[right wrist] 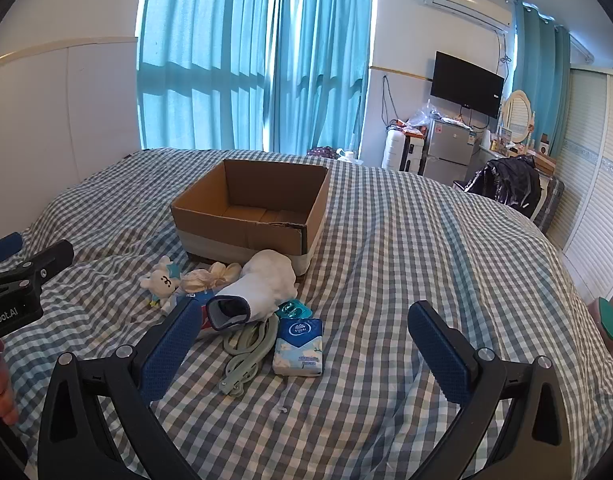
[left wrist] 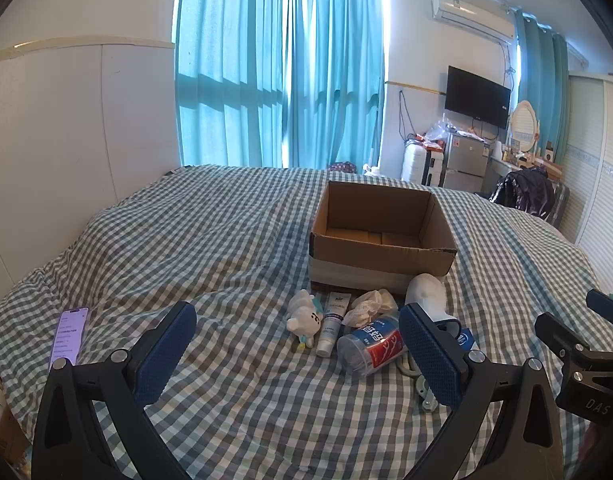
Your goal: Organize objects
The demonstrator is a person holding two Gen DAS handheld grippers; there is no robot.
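Observation:
An open cardboard box [left wrist: 382, 248] [right wrist: 242, 236] stands on the checked bed, empty inside. In front of it lie a small white plush toy [left wrist: 304, 318] [right wrist: 160, 280], a white tube [left wrist: 332, 324], a crumpled cloth [left wrist: 370, 306] [right wrist: 210, 274], a red-and-blue labelled container [left wrist: 370, 346], a white sock [left wrist: 428, 294] [right wrist: 262, 284], a tissue pack [right wrist: 300, 346], a pale green cord [right wrist: 246, 354] and a teal blister pack [right wrist: 292, 309]. My left gripper [left wrist: 298, 354] is open and empty, just short of the pile. My right gripper [right wrist: 306, 354] is open and empty, above the tissue pack.
A phone [left wrist: 68, 336] with a lit screen lies on the bed at the left. The bed [right wrist: 406, 260] stretches right of the box. Beyond are teal curtains [left wrist: 278, 64], a wall TV [right wrist: 466, 84], a small fridge [right wrist: 448, 152] and a wardrobe [right wrist: 594, 184].

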